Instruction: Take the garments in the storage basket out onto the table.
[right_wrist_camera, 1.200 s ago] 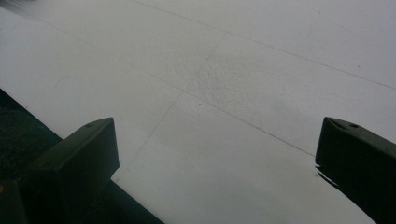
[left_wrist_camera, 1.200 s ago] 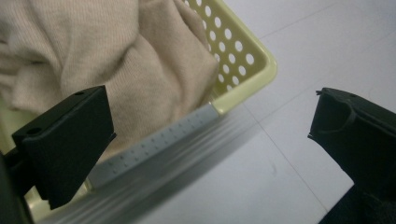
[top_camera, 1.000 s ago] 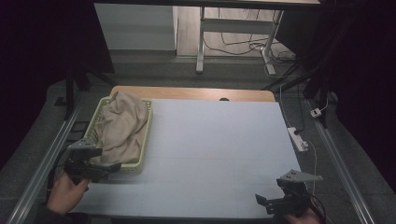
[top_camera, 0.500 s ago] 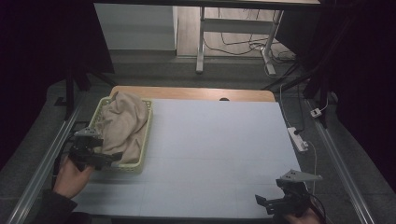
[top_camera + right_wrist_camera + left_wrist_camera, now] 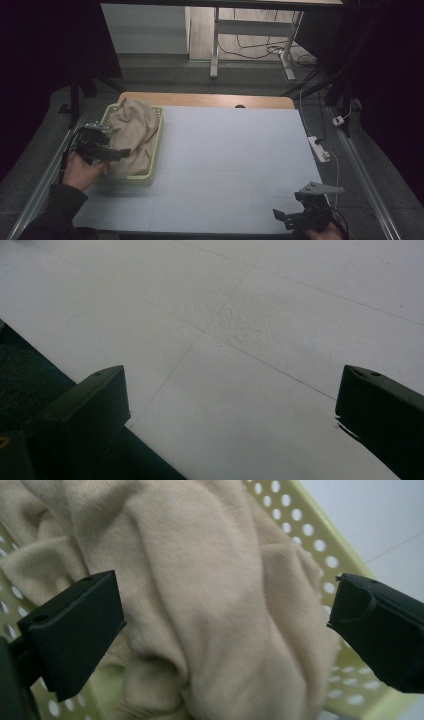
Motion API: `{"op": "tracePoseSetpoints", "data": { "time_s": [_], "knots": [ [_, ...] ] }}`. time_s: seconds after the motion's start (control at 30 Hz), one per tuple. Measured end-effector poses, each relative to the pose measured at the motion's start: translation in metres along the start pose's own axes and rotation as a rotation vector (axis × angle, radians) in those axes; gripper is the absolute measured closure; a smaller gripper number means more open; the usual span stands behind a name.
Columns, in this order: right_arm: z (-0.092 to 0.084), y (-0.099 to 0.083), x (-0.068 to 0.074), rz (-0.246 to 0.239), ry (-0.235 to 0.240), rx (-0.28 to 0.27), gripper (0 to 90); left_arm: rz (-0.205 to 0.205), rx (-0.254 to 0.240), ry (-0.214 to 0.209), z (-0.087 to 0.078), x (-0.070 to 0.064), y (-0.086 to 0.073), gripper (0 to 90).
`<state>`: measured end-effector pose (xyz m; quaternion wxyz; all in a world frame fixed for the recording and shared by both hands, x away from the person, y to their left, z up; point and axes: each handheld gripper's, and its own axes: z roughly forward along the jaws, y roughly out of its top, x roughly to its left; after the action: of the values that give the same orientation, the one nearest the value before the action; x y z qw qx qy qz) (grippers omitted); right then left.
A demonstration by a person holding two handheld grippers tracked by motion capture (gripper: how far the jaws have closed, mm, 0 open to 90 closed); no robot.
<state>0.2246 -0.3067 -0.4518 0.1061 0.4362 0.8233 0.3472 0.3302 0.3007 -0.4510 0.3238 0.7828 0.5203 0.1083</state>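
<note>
Two tools work over a pale worktop (image 5: 235,150). At about nine o'clock on it sits a yellow-green perforated basket (image 5: 157,142) holding a crumpled beige cloth (image 5: 132,132). Left tool (image 5: 112,152) hangs over the basket's near left part, jaws spread wide either side of the cloth's folds. Right tool (image 5: 285,217) hovers at five o'clock by the worktop's near edge, jaws wide and holding nothing.

Hidden and cut off

The cloth (image 5: 210,595) covers most of the basket (image 5: 156,145) floor; the right hand (image 5: 320,234) is cropped by the high view's bottom edge.
</note>
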Motion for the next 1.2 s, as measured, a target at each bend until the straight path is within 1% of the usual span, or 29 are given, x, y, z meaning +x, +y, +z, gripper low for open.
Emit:
{"op": "tracePoseSetpoints", "data": {
  "time_s": [0.13,0.23,0.3,0.33,0.37,0.43,0.5,0.6,0.7,0.8,0.93,1.0,1.13,1.2],
  "knots": [
    [0.000,0.000,0.000,0.001,-0.004,0.003,0.7,0.007,0.024,0.012,0.006,0.005,0.010,0.6],
    [0.000,0.000,-0.001,0.008,-0.008,-0.002,0.6,0.015,0.036,0.013,0.009,0.010,0.018,0.0],
    [-0.001,0.000,-0.002,0.016,-0.005,-0.006,0.6,0.020,0.053,0.026,0.013,0.013,0.024,0.0],
    [-0.001,0.000,-0.002,0.016,-0.005,-0.004,0.6,0.017,0.063,0.039,0.017,0.018,0.029,0.0],
    [0.000,0.000,-0.002,0.014,-0.005,-0.004,0.6,0.017,0.063,0.039,0.017,0.018,0.029,0.0],
    [0.000,0.000,-0.001,0.008,-0.005,-0.004,0.6,0.007,0.064,0.039,0.020,0.023,0.034,0.0],
    [0.000,0.000,-0.001,0.006,-0.003,-0.001,0.6,-0.001,0.055,0.041,0.024,0.029,0.039,0.0],
    [0.000,0.000,-0.001,0.007,-0.001,-0.001,0.6,-0.019,0.054,0.025,0.030,0.036,0.044,0.0],
    [0.000,0.000,-0.001,0.007,0.000,-0.002,0.6,-0.026,0.076,0.017,0.038,0.040,0.049,0.0],
    [0.000,0.000,-0.001,0.007,0.001,0.000,0.6,-0.033,0.105,0.007,0.047,0.041,0.053,0.0],
    [0.000,0.000,-0.001,0.003,0.002,0.002,0.6,-0.029,0.172,0.005,0.062,0.038,0.055,0.0],
    [0.000,0.000,-0.001,0.000,0.002,0.004,0.6,-0.018,0.198,0.022,0.069,0.035,0.054,0.0],
    [0.000,0.000,0.000,-0.002,0.001,0.006,0.6,0.015,0.249,0.086,0.080,0.029,0.053,0.0],
    [0.000,0.000,0.000,-0.003,0.000,0.006,0.6,0.005,0.268,0.094,0.082,0.029,0.054,0.0]
  ]
}}
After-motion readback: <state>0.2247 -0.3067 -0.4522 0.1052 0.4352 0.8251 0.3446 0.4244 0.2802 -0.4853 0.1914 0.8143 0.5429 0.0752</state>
